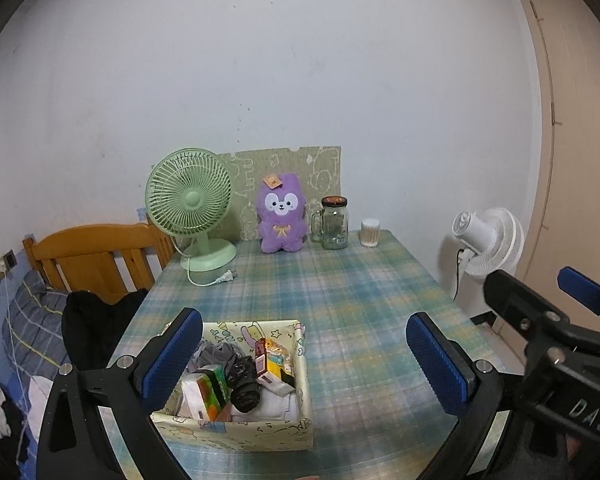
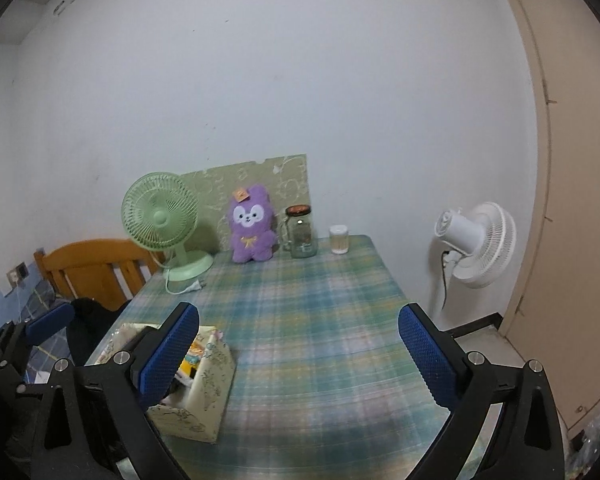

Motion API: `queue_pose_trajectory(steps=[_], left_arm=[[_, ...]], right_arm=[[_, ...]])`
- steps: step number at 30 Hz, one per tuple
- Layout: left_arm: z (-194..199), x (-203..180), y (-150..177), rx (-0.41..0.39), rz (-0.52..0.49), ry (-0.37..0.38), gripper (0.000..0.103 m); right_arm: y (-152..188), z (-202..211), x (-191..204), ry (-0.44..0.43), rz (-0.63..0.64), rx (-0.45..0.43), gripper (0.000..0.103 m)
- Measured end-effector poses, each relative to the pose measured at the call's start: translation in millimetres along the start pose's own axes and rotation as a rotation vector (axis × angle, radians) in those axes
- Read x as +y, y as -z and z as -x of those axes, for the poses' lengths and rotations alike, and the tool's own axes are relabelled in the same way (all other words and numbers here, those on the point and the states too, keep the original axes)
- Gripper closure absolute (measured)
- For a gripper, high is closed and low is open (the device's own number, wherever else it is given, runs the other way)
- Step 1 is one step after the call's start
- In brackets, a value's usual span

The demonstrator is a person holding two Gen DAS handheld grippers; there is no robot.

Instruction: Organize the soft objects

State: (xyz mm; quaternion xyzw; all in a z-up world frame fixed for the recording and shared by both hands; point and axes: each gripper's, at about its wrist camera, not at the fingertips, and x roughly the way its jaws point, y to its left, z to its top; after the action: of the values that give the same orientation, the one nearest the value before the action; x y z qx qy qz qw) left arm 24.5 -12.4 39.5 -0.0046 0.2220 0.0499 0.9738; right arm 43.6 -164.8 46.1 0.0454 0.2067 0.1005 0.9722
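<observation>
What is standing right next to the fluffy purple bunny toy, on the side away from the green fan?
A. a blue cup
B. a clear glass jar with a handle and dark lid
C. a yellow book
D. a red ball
B. The clear glass jar with a handle and dark lid stands on the plaid table beside the fluffy purple bunny toy, opposite the green table fan.
</observation>
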Motion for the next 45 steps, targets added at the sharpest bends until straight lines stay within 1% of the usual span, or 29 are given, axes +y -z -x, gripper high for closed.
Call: queue_pose_trajectory(steps=[8, 14, 21, 31, 38, 45], left_arm=[[6.5, 4.4, 0.6, -0.013, 0.019, 0.005, 0.0], [9.5, 10.1, 1.5, -0.02, 0.028, -0.007, 0.0], [11.1, 13.0, 4.9, -0.023, 0.036, -0.038, 0.0], [7.1, 19.4, 8.6, -0.009, 0.043, -0.042, 0.0], [6.5, 19.5, 9.6, -0.003, 0.04, -0.043, 0.0], [5.4, 19.4, 9.4, -0.003, 0.038, -0.041, 0.0]], right_arm=[[0.1, 11.6, -8.1, 0.026, -0.013, -0.016, 0.0], [0.7, 13.8, -7.4, 0.035, -0.008, -0.018, 0.0], [3.0, 9.7, -8.3, 0.009, -0.009, -0.002, 0.0], [4.1, 6.8, -3.4, 0.011, 0.011, 0.012, 0.0], [5.1, 6.9, -2.8, 0.033, 0.015, -0.003, 0.0], [5.8, 6.8, -3.9, 0.028, 0.014, 0.0, 0.0]])
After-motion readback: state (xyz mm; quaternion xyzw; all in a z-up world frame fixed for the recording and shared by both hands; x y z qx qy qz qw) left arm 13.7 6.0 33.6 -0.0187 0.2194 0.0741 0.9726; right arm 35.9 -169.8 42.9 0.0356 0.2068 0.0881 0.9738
